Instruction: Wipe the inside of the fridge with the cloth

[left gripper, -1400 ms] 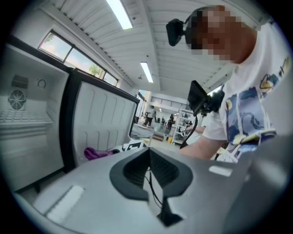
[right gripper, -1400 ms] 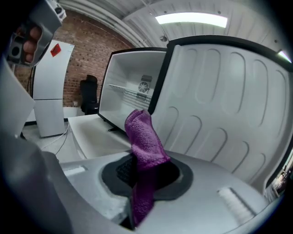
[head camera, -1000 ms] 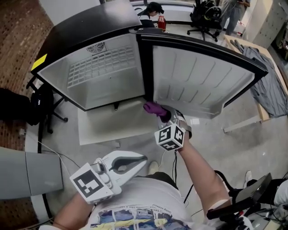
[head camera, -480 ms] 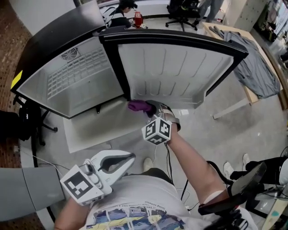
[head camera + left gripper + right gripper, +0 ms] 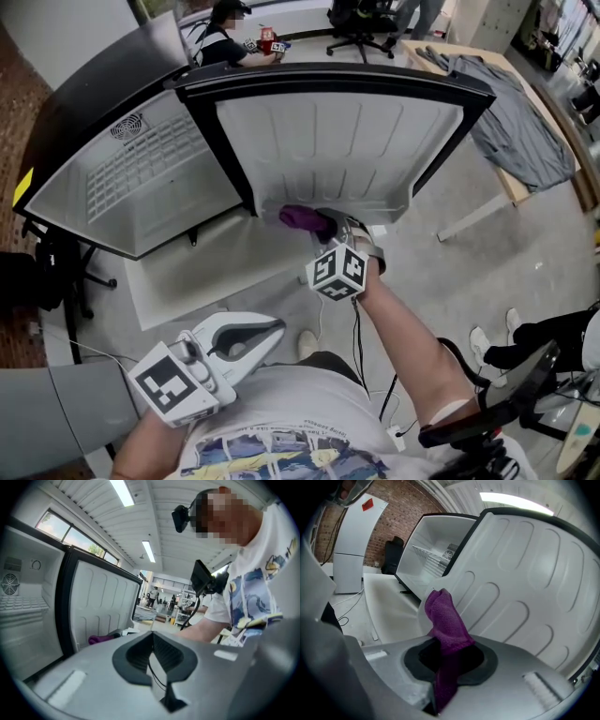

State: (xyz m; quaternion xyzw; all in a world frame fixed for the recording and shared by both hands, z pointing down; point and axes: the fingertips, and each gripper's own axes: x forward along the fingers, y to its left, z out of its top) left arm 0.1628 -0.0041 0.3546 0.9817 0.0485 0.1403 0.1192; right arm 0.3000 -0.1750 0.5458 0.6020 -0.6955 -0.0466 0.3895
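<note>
The fridge stands open, its white inside (image 5: 141, 178) with a wire shelf at the left and its door liner (image 5: 337, 141) swung out to the right. My right gripper (image 5: 323, 225) is shut on a purple cloth (image 5: 302, 217), held against the liner's lower edge near the hinge. In the right gripper view the cloth (image 5: 445, 620) sticks up from the shut right gripper (image 5: 445, 651), close to the ribbed liner (image 5: 520, 573). My left gripper (image 5: 272, 330) hangs low by my body, shut and holding nothing. The left gripper view shows the left gripper (image 5: 152, 637) and the cloth (image 5: 101, 639) far off.
A white panel (image 5: 206, 267) lies on the floor below the fridge. A grey sheet (image 5: 511, 103) covers a table at the right. A black chair (image 5: 47, 272) stands at the left. A person (image 5: 225, 28) sits behind the fridge. Cables trail by my feet.
My right gripper has slid the cloth a little to the right along the door's lower edge, away from the hinge. My head view has shifted. The left gripper has hardly moved.
</note>
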